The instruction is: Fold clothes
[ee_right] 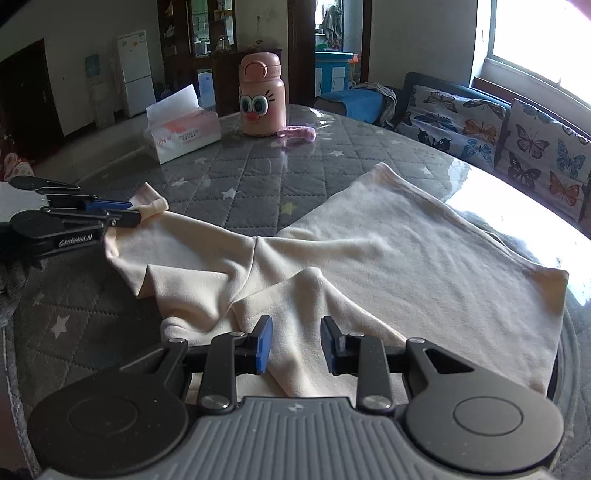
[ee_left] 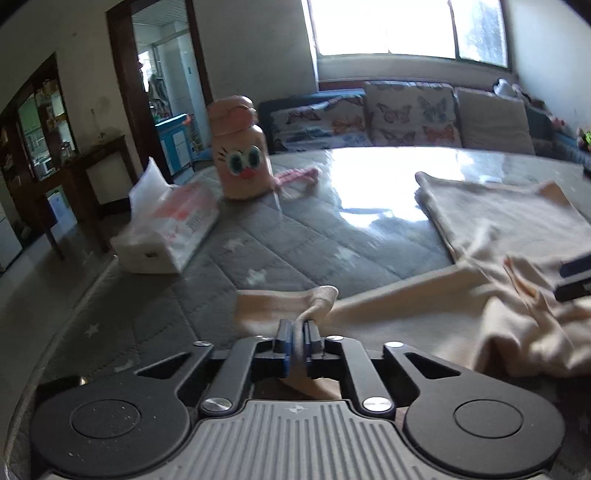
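Two grippers at one cream knit garment (ee_right: 406, 251) spread on the grey quilted star-print table cover (ee_right: 236, 173).

Left gripper (ee_left: 295, 334) is pressed together, pinching the garment's sleeve cuff (ee_left: 317, 299) near the table's edge. Right gripper (ee_right: 295, 341) stands spread over a rumpled fold, pads not pressing. A peach cartoon-eyed bottle (ee_right: 261, 98) and white tissue pack (ee_right: 183, 125) sit beyond.

You've got a pink bottle (ee_right: 261, 99) with cartoon eyes standing upright at the far side of the table (ee_right: 236, 173), its pink strap (ee_right: 297, 132) lying just beside it. A tissue pack (ee_right: 183, 134) sits near the bottle, one sheet poking up. Behind the table there's a sofa (ee_right: 491, 125) with butterfly cushions under a bright window (ee_left: 402, 27), plus a white fridge (ee_right: 135, 72) way back by the wall
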Action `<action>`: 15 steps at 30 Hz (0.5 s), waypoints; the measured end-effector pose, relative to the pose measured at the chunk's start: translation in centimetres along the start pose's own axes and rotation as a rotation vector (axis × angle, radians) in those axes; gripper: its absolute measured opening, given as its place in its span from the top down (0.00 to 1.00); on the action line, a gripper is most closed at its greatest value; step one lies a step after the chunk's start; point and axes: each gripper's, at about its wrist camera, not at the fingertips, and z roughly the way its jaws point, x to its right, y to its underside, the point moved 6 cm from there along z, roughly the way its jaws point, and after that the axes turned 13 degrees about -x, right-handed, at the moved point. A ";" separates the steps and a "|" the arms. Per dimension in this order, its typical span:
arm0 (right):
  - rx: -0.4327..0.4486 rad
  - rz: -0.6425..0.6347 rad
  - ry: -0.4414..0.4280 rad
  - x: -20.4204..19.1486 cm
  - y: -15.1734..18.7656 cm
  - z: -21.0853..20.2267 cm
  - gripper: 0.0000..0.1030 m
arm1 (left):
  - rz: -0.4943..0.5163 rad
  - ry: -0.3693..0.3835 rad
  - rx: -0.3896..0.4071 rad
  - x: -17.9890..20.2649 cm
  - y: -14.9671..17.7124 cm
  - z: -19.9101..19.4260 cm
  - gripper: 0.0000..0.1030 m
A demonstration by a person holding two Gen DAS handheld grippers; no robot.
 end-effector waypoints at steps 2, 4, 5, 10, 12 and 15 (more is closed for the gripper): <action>0.008 0.000 -0.003 -0.1 -0.1 -0.3 0.73 | -0.022 -0.020 0.038 -1.1 -1.2 -0.6 0.97; 0.017 -0.017 -0.009 -0.7 -0.3 -0.4 0.73 | -0.048 -0.025 0.075 -2.2 -2.7 -1.2 0.97; 0.020 -0.027 -0.013 -1.1 -0.4 -0.5 0.73 | -0.061 -0.026 0.092 -2.6 -3.5 -1.5 0.97; 0.022 -0.115 -0.040 -4.1 -0.7 0.3 0.73 | -0.079 0.003 0.177 -3.1 -7.1 -3.1 0.97; 0.013 -0.160 -0.027 -5.4 -0.6 1.0 0.73 | -0.074 0.016 0.202 -2.8 -8.0 -3.6 0.97; 0.013 -0.224 0.000 -6.9 -0.2 1.8 0.73 | -0.069 0.044 0.237 -2.3 -8.9 -4.5 0.97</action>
